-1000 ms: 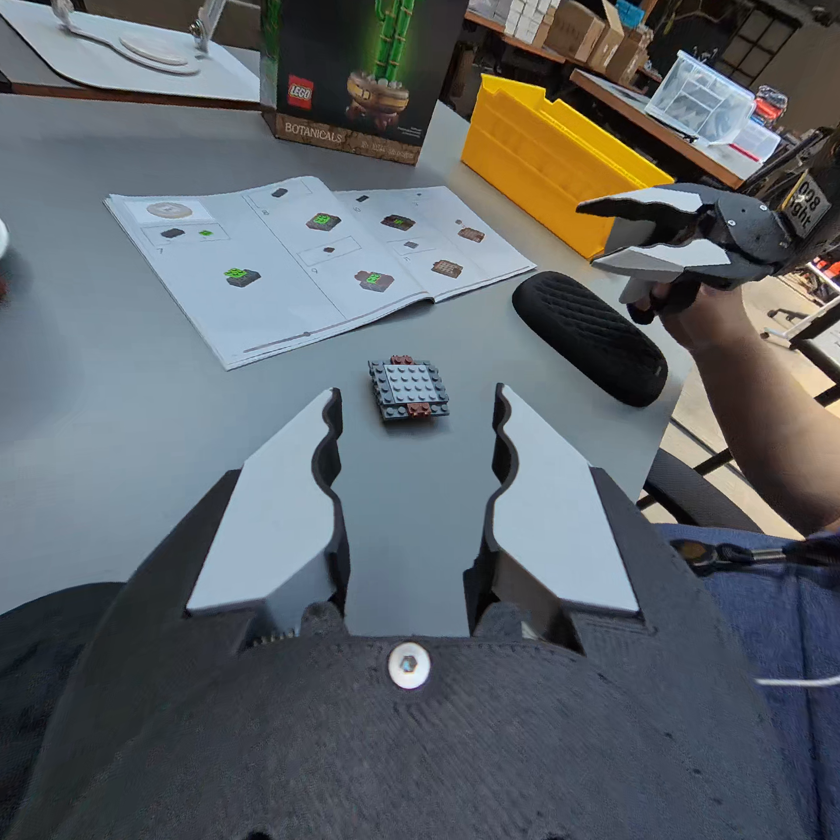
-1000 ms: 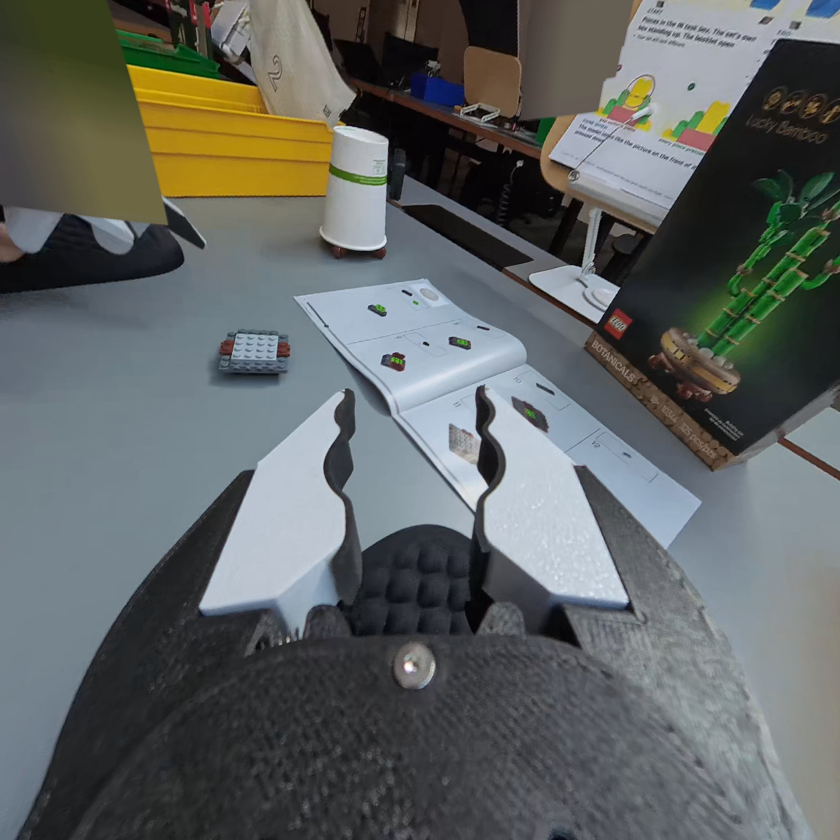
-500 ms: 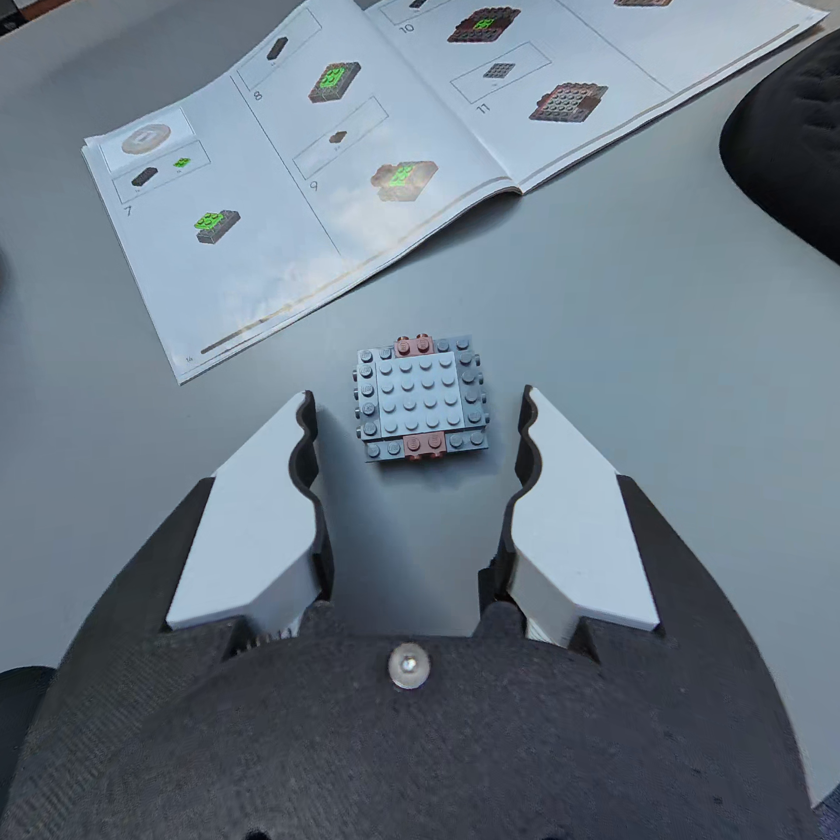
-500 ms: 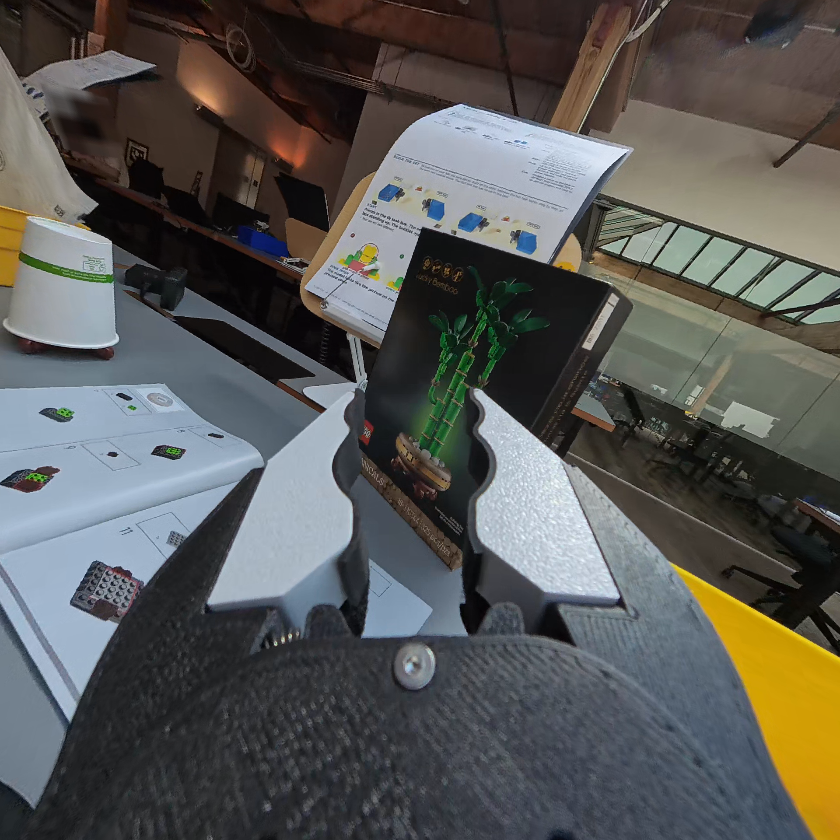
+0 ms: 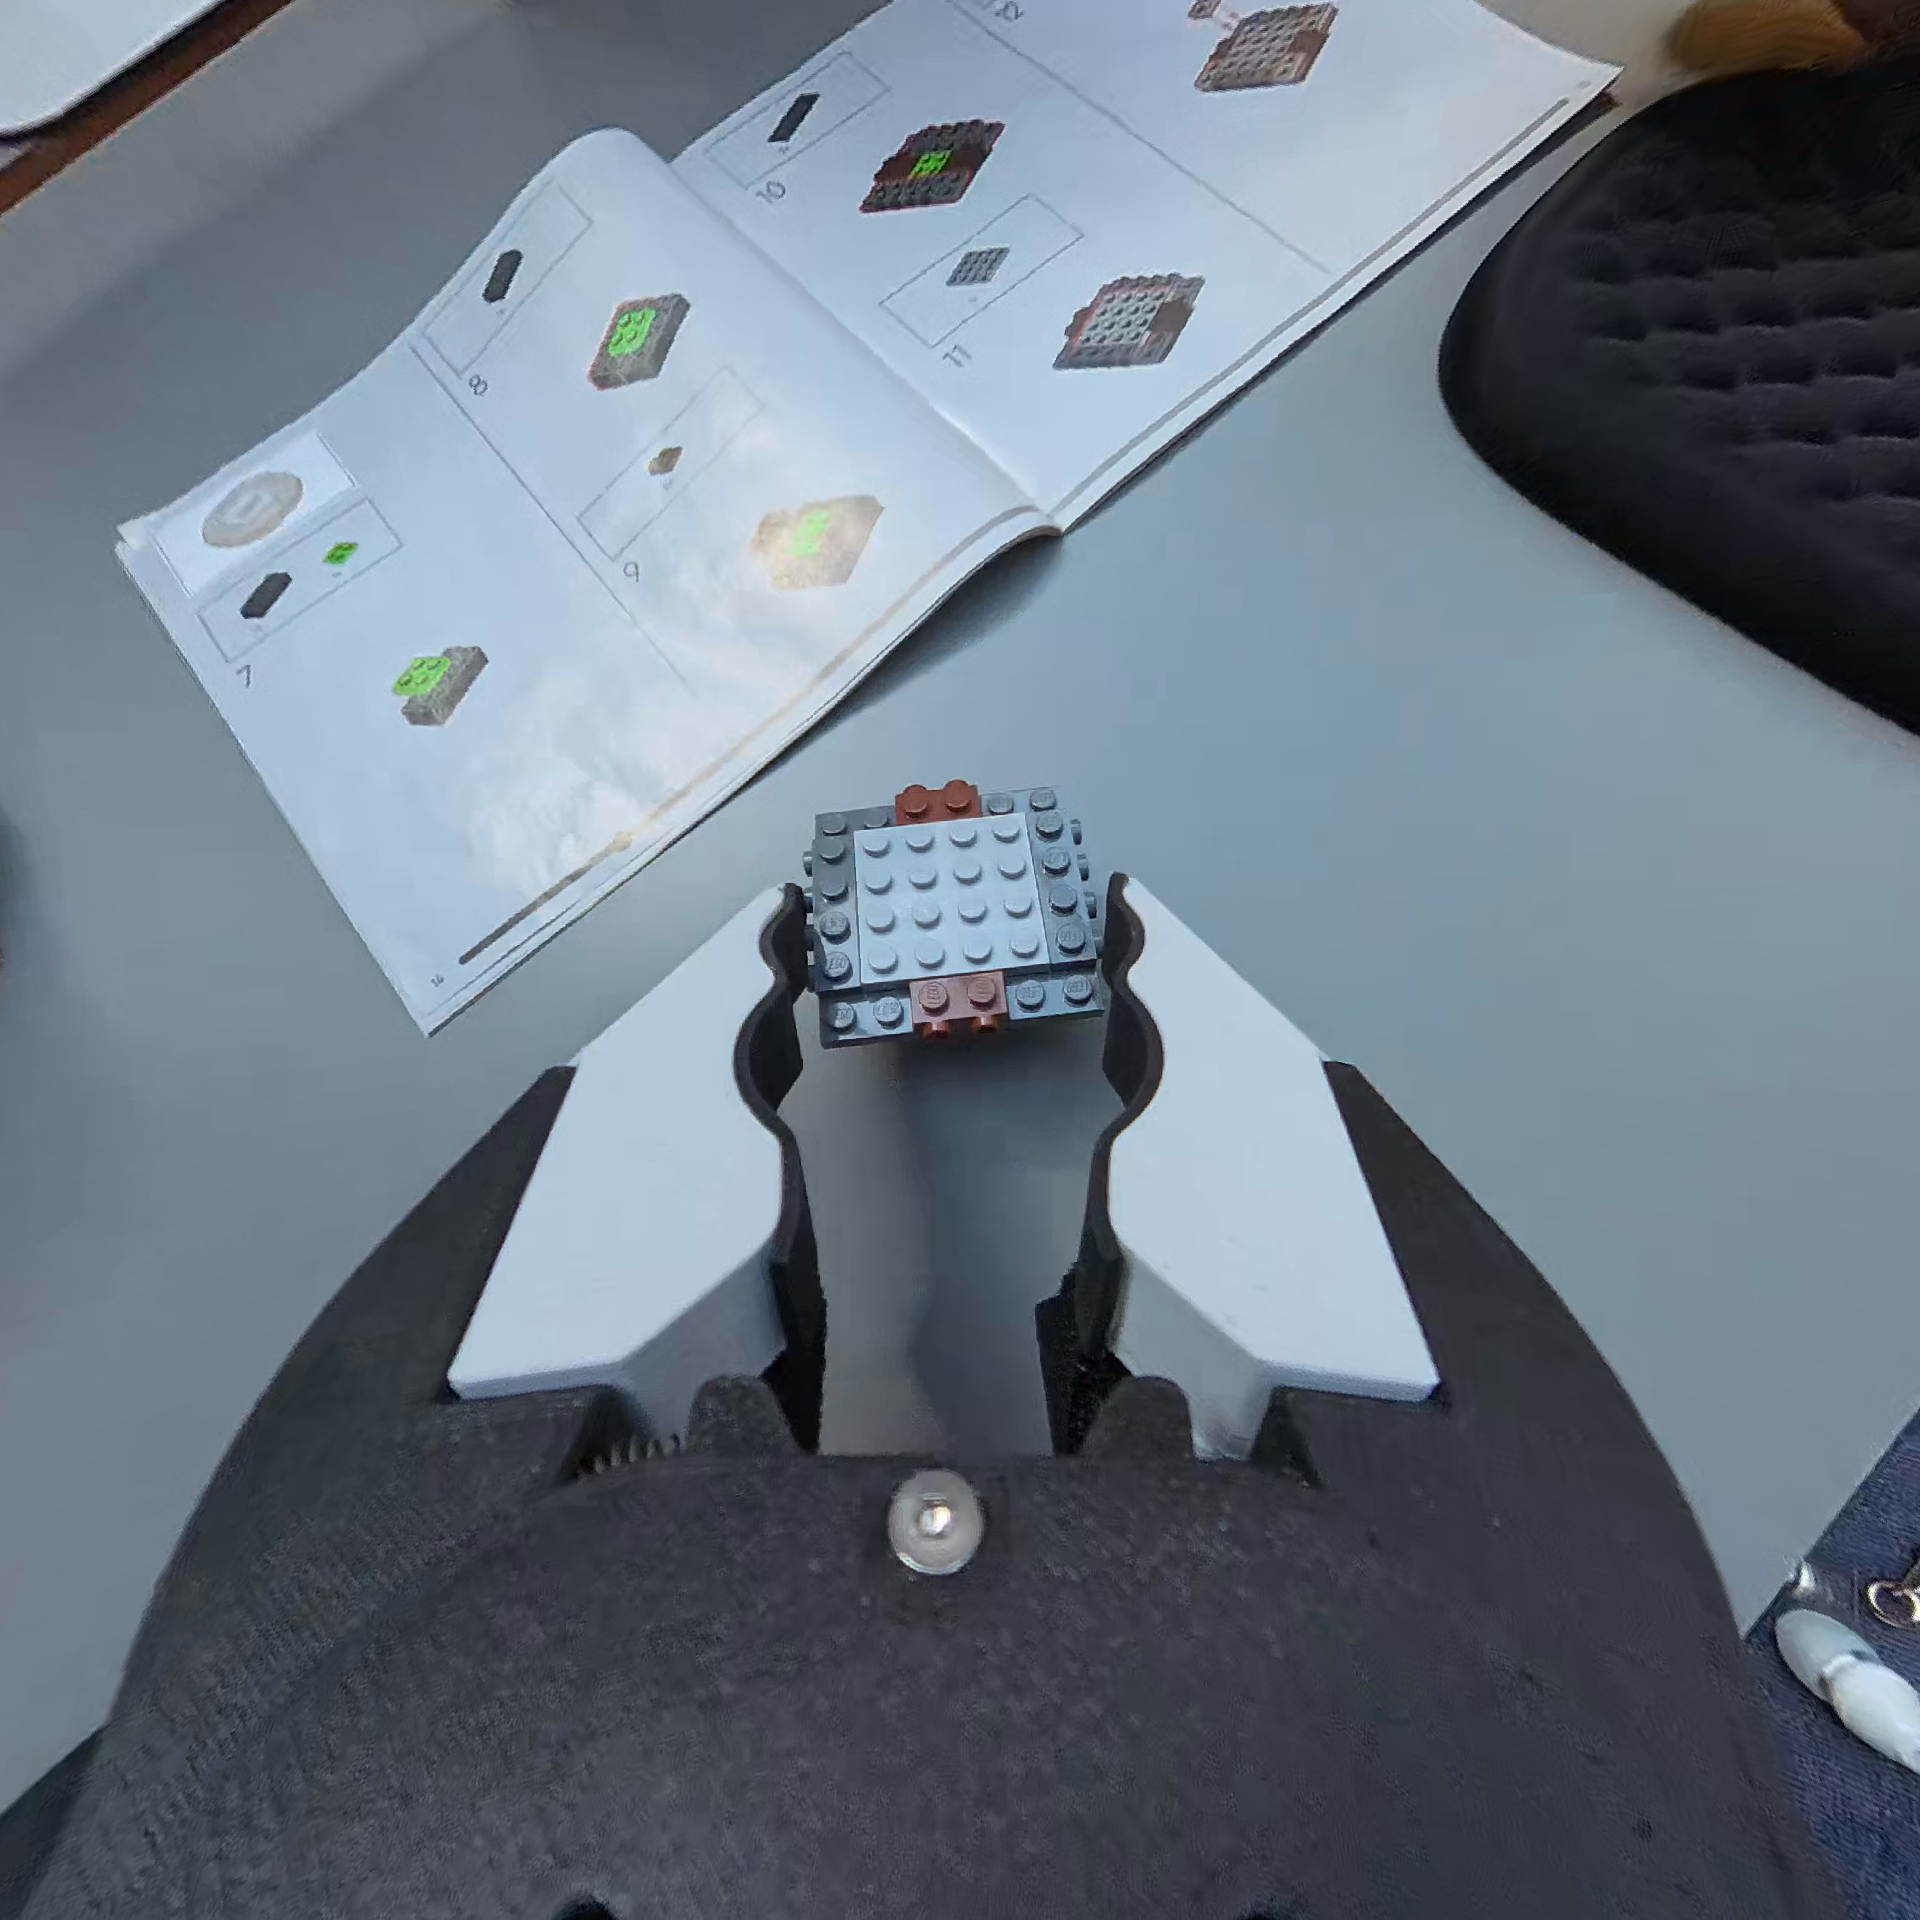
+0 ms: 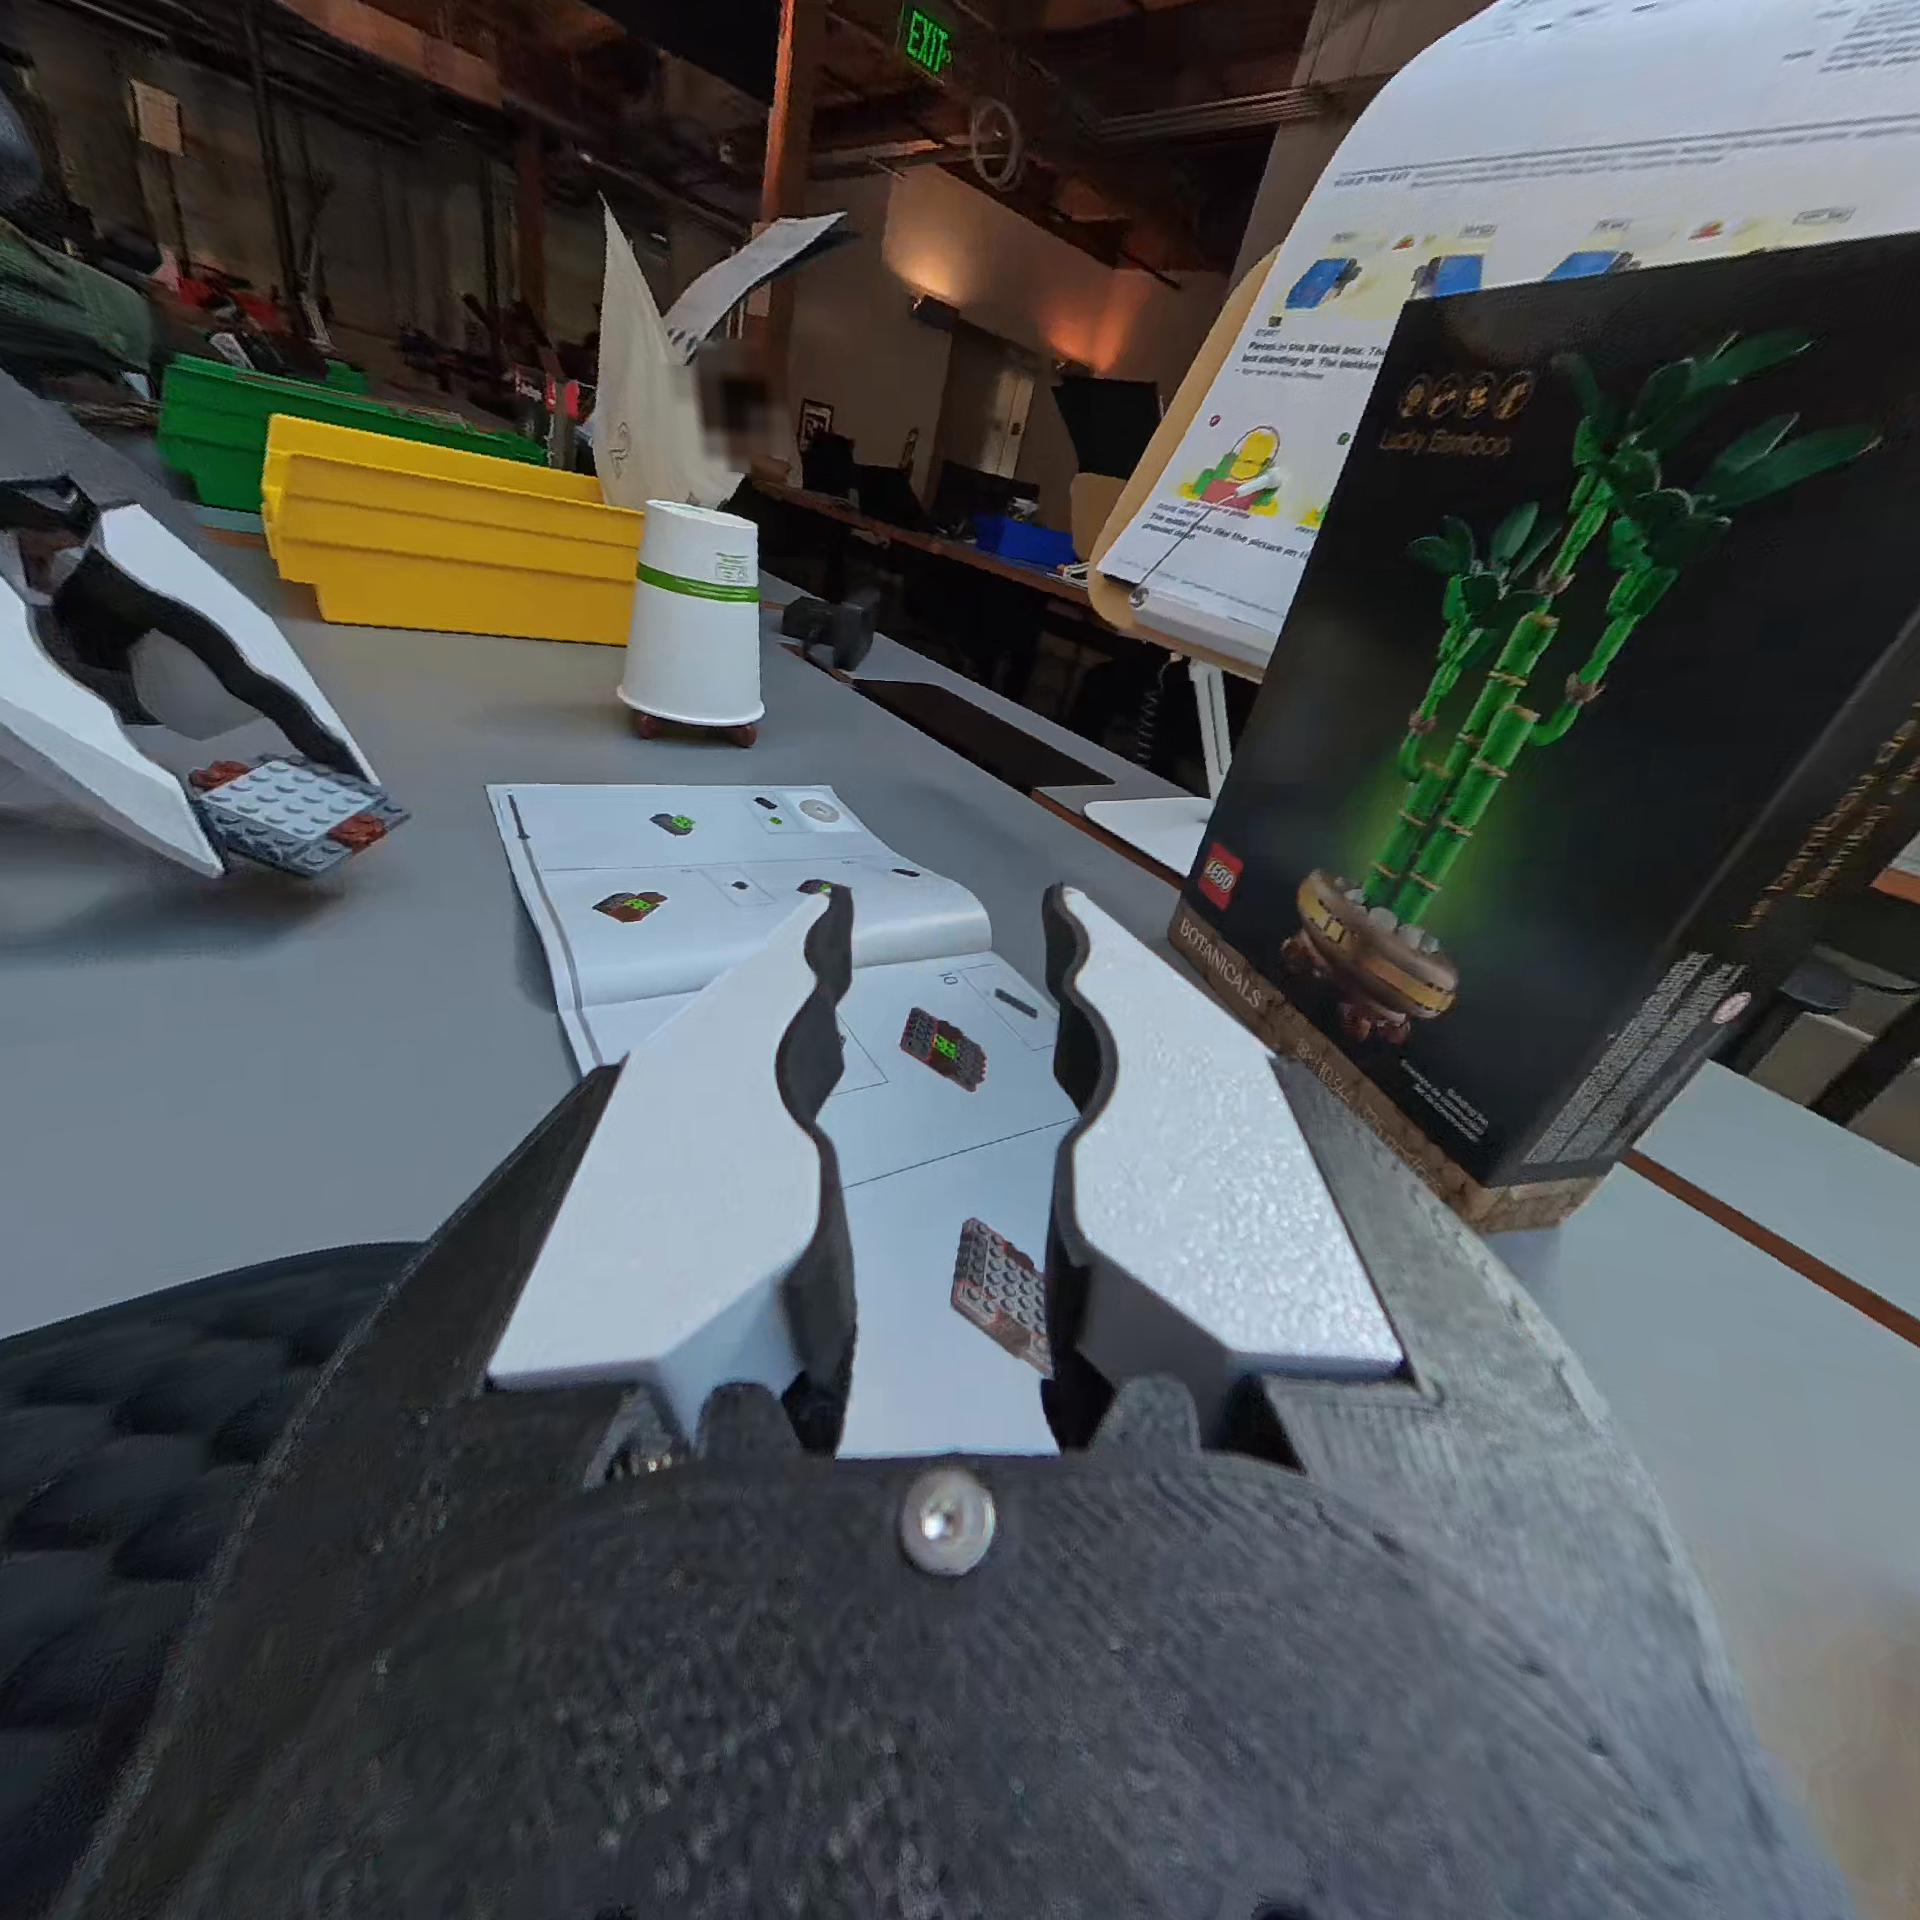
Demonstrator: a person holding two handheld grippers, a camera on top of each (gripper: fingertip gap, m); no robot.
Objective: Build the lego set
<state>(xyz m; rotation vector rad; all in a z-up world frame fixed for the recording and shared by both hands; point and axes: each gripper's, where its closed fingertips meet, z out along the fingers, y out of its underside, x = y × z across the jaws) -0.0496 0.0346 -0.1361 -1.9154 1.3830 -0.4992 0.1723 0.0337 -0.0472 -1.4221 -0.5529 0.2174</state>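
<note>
Change: the left gripper (image 5: pixel 951 935) has closed in around the grey Lego plate assembly (image 5: pixel 951 909), tips now touching both of its sides.
Left jaws: narrowed, clamping the assembly at frame centre.
Right gripper (image 6: pixel 945 935): jaws parted, empty, over the open instruction booklet (image 6: pixel 727 914).
Table (image 5: pixel 1351 831): grey, under the assembly.

A workshop: exposed timber beams (image 6: pixel 790 125), stacked yellow bins (image 6: pixel 447 540), long workbenches (image 6: pixel 935 540).

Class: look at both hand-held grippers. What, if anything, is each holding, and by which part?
The left hand-held gripper grips the lego plate by its two opposite side edges. The right hand-held gripper is open and holds nothing.
</note>
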